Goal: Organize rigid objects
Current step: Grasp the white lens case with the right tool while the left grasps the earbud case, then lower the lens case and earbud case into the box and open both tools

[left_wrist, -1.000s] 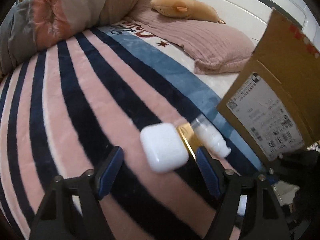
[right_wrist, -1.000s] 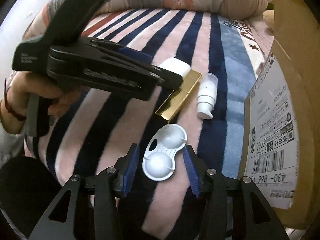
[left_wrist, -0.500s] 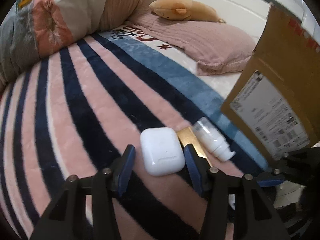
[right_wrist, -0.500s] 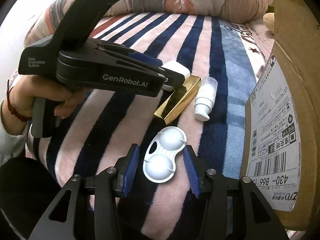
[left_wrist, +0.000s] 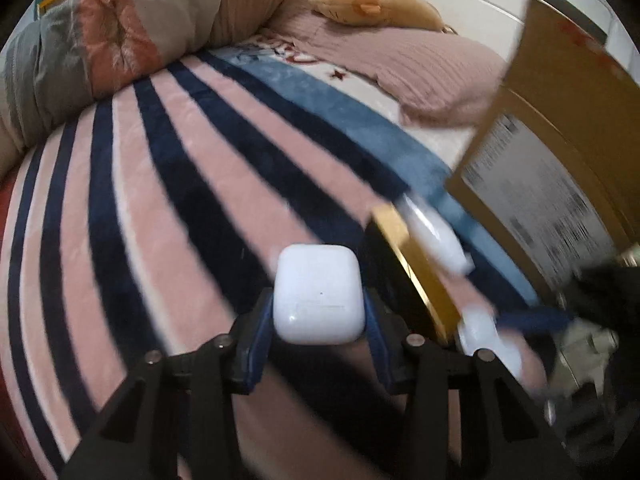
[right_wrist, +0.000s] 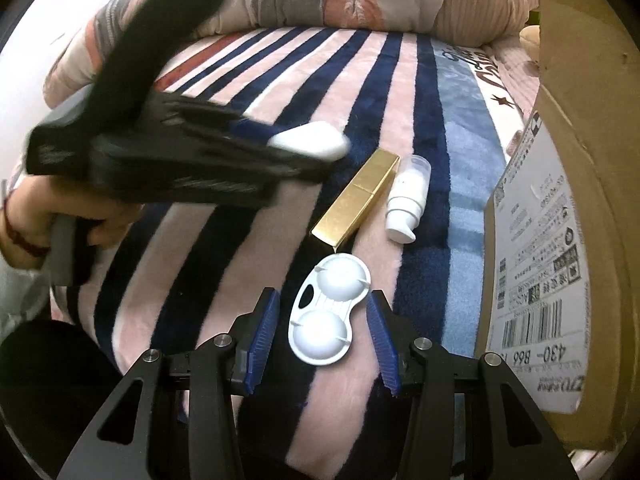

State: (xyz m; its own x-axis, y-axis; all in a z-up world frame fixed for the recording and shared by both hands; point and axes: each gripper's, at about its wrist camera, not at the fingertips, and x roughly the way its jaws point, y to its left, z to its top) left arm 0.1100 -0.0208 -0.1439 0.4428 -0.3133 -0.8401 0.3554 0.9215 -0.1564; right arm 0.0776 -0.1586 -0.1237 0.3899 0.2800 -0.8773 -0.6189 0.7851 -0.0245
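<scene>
My left hand-held gripper [left_wrist: 319, 322] is clamped on the white earbud case [left_wrist: 319, 294]; its blue pads press both sides of the case, and the case is lifted above the striped blanket [left_wrist: 160, 184] of the bed. In the right wrist view the same case [right_wrist: 308, 141] shows at the tip of the left hand-held gripper [right_wrist: 288, 148], clear of the blanket [right_wrist: 340, 80], and my left hand [right_wrist: 48, 220] holds the handle near the left edge of the bed.

My right hand-held gripper [right_wrist: 322, 334] is apart. Its two blue pads stand on both sides of the white contact lens case [right_wrist: 326, 314], which lies flat on a pink stripe, and I see a gap between each pad and the case, so they do not touch it.

Just beyond the lens case lies the gold box [right_wrist: 358, 198], long and narrow, and its near corner is very close to the lens case. Beside it, toward the right edge of the bed, lies the small white pump bottle [right_wrist: 408, 200] on its side, nearly touching the gold box. In the left wrist view the gold box [left_wrist: 416, 264] and the bottle [left_wrist: 436, 236] are blurred.

The cardboard box [right_wrist: 568, 240] stands along the right side of the bed, its shipping label [right_wrist: 536, 280] facing the objects. At the far end of the bed are a folded quilt [left_wrist: 120, 32], a pink pillow [left_wrist: 420, 64] and a plush toy [left_wrist: 372, 4]
</scene>
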